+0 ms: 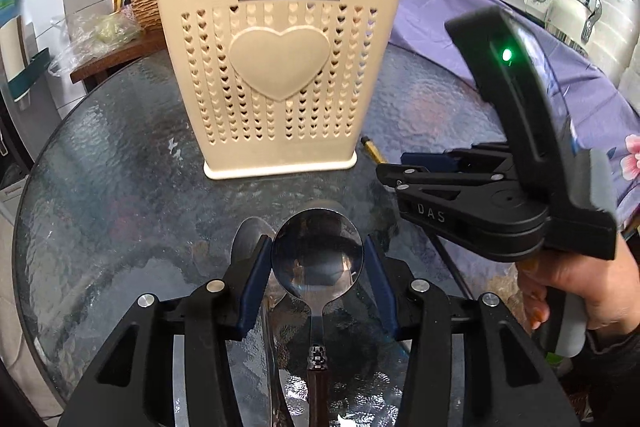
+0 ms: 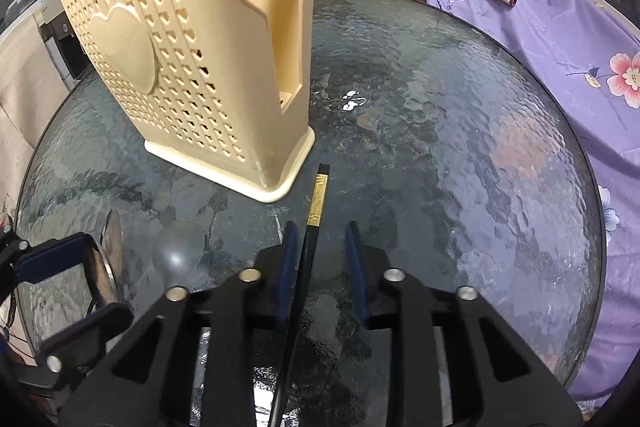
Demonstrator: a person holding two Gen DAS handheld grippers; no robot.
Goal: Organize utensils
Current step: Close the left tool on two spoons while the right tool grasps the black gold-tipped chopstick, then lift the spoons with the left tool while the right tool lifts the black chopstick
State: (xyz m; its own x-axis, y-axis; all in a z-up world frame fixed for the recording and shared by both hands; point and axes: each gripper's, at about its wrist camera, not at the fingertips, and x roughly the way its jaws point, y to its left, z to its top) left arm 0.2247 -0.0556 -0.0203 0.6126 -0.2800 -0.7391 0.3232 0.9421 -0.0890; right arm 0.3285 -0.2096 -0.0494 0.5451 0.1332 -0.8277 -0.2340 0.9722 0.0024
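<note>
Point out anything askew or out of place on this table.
Nothing is spilled or broken. The utensil holder stands upright. Still loose on the glass table: a black chopstick beside the holder's base and two spoons between the left gripper's fingers.

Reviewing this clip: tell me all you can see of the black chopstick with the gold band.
The black chopstick is a slim, square-ended stick, glossy, with a gold patterned band near its far tip. It lies between the jaws of the right gripper, close against the left pad with a gap to the right one, its tip pointing toward the corner of the beige utensil holder without touching it. Below is the glass table; contact is unclear.
</note>
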